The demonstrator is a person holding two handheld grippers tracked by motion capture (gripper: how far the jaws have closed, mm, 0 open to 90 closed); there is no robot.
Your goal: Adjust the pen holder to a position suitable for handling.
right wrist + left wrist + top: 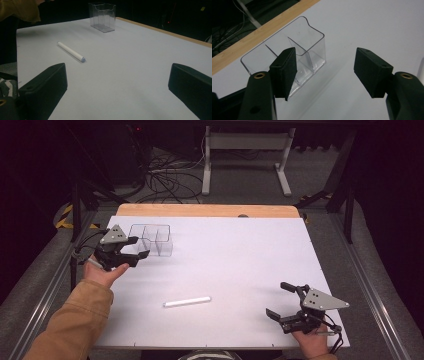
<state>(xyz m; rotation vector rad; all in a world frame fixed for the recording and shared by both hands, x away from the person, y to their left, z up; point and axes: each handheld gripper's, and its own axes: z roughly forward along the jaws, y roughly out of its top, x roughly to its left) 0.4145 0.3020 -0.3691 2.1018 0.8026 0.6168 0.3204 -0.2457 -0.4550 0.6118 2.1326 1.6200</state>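
Note:
A white marker (187,301) lies flat on the white table top (240,260), near the front middle. A clear plastic organizer (152,239) with compartments stands upright at the back left. My left gripper (139,247) hovers just left of the organizer, open and holding nothing. The left gripper view has the organizer (307,47) just beyond the spread jaws of the left gripper (327,72). My right gripper (277,299) is open at the front right, apart from the marker. From the right gripper (117,85) the marker (71,51) lies ahead to the left and the organizer (102,17) is far off.
A wooden strip (207,210) runs along the table's far edge. Beyond it are a white stand (245,155) and tangled cables (165,177) on the floor. A tan sleeve (75,320) reaches in at the bottom left.

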